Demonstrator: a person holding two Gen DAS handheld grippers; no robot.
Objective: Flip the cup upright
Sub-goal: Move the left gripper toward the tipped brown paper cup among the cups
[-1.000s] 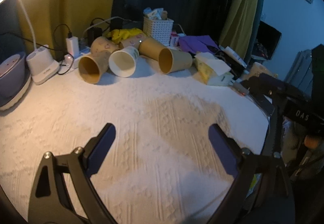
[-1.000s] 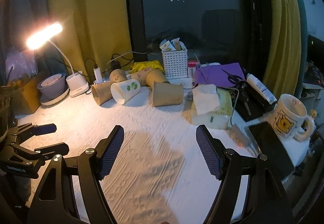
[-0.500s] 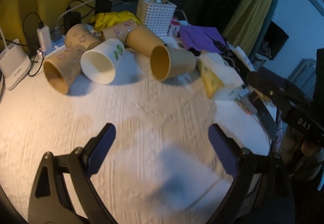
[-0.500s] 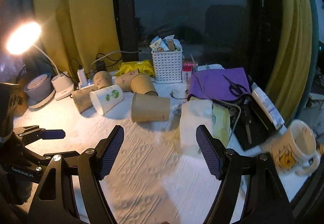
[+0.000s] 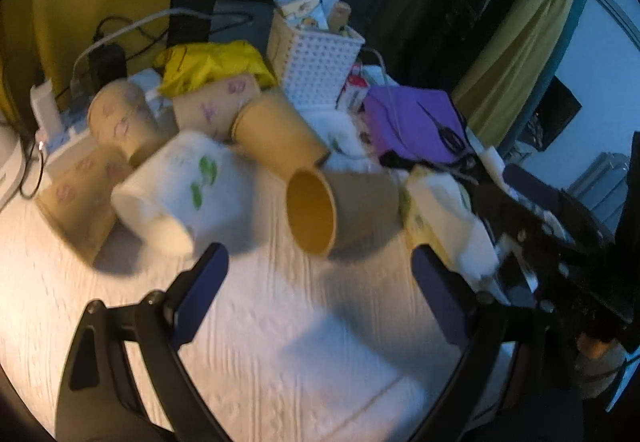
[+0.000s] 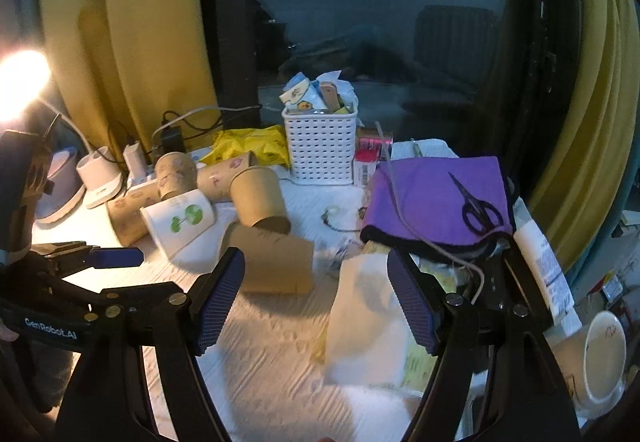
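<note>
Several paper cups lie on their sides on the white tablecloth. A plain brown cup (image 5: 340, 210) lies nearest, its mouth facing my left gripper (image 5: 318, 292), which is open and empty just short of it. The same cup shows in the right wrist view (image 6: 276, 262), just left of my right gripper (image 6: 314, 300), which is open and empty. A white cup with a green leaf print (image 5: 180, 190) lies to the left; it also shows in the right wrist view (image 6: 180, 222). More brown cups (image 5: 276, 134) lie behind.
A white basket (image 5: 316, 70) stands at the back, with a yellow bag (image 5: 212, 62) and chargers beside it. A tissue pack (image 6: 368, 318) lies right of the cups. A purple cloth with scissors (image 6: 478, 210), a mug (image 6: 600, 354) and a lamp base (image 6: 98, 178) are around.
Both grippers have moved forward toward the cups, which now look larger and closer. The left gripper now faces the plain brown cup's mouth. Both stay open.
</note>
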